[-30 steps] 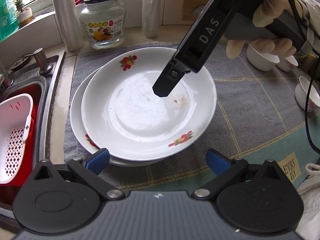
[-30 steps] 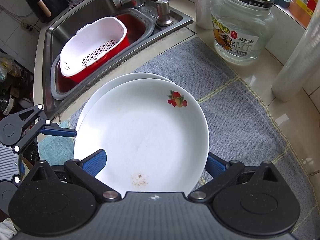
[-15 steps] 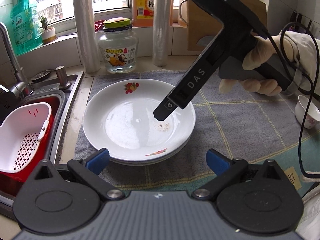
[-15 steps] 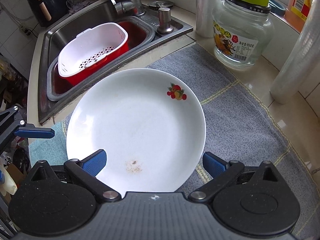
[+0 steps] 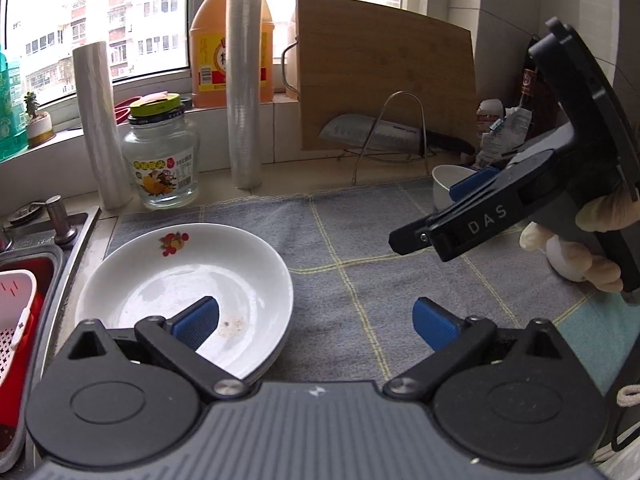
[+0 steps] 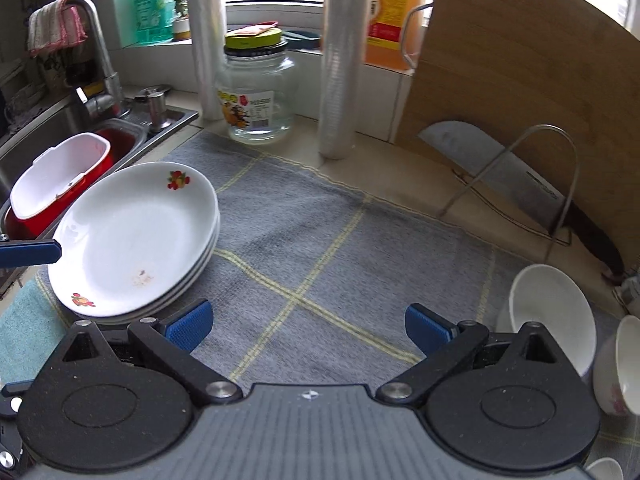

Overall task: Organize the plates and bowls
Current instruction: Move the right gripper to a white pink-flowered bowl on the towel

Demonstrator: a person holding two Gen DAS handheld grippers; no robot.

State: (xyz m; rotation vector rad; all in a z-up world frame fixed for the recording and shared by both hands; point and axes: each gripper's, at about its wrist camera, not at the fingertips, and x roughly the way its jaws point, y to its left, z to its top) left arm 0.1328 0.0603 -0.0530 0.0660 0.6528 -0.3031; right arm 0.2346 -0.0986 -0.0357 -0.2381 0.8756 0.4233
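Three white plates [image 6: 132, 236] sit stacked at the left end of the grey mat [image 6: 320, 248] on your counter, just beside the sink [image 6: 132, 136] with its red-and-white strainer basket [image 6: 56, 176]. Your left claw [image 5: 316, 322] hangs released, one blue pad over the top plate's near rim, gripping nothing. Farther right, your right claw [image 6: 308, 326] is spread wide and empty above bare mat. At the right end, white bowls [image 6: 548, 304] rest on the mat, near the knife rack [image 6: 520, 184].
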